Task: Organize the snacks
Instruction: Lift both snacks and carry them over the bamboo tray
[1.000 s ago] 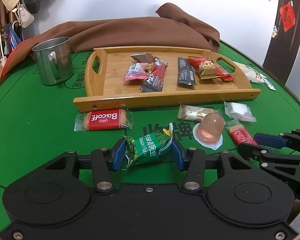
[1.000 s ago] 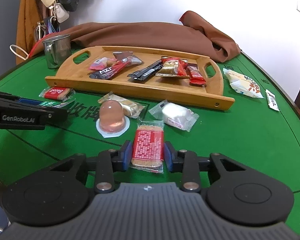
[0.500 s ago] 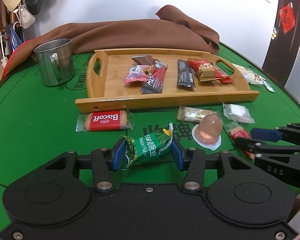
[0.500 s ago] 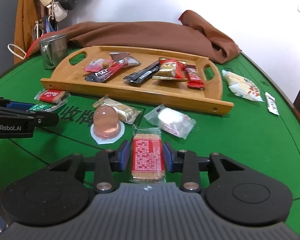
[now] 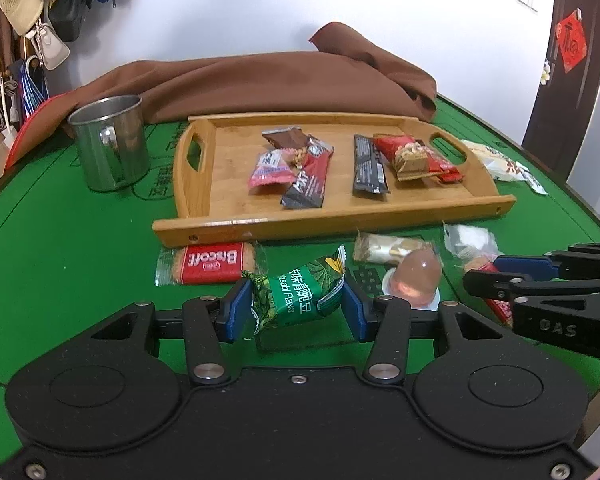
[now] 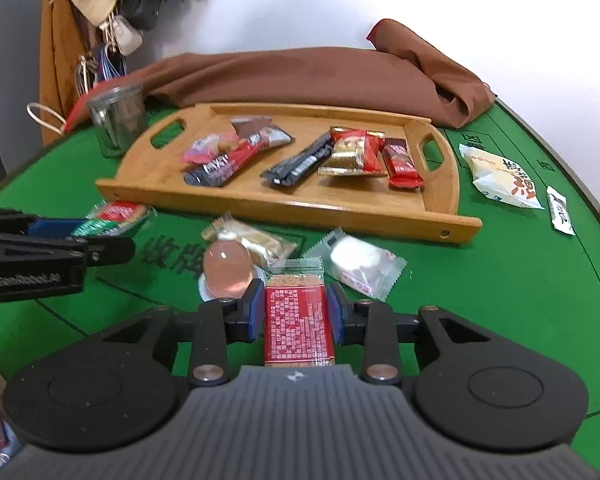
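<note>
My left gripper (image 5: 296,310) is shut on a green wasabi-pea packet (image 5: 300,292), held just above the green table in front of the wooden tray (image 5: 260,228). Beside it, my right gripper (image 6: 295,312) has a red-and-white cracker pack (image 6: 298,320) lengthwise between its blue pads. Its jaws are closing and the pads touch the pack's sides. The tray (image 6: 300,208) holds several wrapped bars and candies. The left wrist view shows the right gripper (image 5: 488,272) at the right edge. In the right wrist view the left gripper (image 6: 100,236) is at the left edge.
Loose on the felt lie a Biscoff pack (image 5: 210,266), a pink jelly cup (image 6: 228,268), a beige wafer pack (image 6: 256,240) and a white sweet (image 6: 360,266). A metal mug (image 5: 110,144) stands left of the tray. Brown cloth (image 5: 280,80) lies behind it, and two white packets (image 6: 500,178) to its right.
The red cracker pack now sits deeper between my right fingers, which widened a little and came back in. My left gripper has kept still with the green packet.
</note>
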A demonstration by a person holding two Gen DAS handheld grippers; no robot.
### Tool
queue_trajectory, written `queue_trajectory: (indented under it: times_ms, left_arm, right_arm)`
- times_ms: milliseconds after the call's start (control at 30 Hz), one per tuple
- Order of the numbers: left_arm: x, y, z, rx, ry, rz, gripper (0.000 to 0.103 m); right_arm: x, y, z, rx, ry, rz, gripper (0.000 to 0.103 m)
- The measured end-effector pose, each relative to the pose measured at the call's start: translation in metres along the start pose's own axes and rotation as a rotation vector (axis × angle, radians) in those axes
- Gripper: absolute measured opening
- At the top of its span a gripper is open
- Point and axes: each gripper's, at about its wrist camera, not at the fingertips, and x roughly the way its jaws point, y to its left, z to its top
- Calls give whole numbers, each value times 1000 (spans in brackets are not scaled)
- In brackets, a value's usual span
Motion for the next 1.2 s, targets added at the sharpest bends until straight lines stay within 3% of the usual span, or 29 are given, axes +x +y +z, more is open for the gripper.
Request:
queue_trajectory:
  times_ms: [200,467,767,1000,1200]
  left_arm:
    - [-1,3,20,1,-25,-6,46]
    - [17,14,55,-33,-35,14,46]
    - [57,24,79,-66,5,37,46]
    - [88,20,79,-51,40,52,46]
    - [106,16,77,-24,44,76,46]
  right_arm:
    - [-4,-12,22,48,-6,43,39]
    - [6,-24,69,63,-21,22,39]
    - [56,-30,109,128,64,40,39]
    - [101,-26,114,120,168,20,39]
    - [123,-29,116,123,195,-10,36]
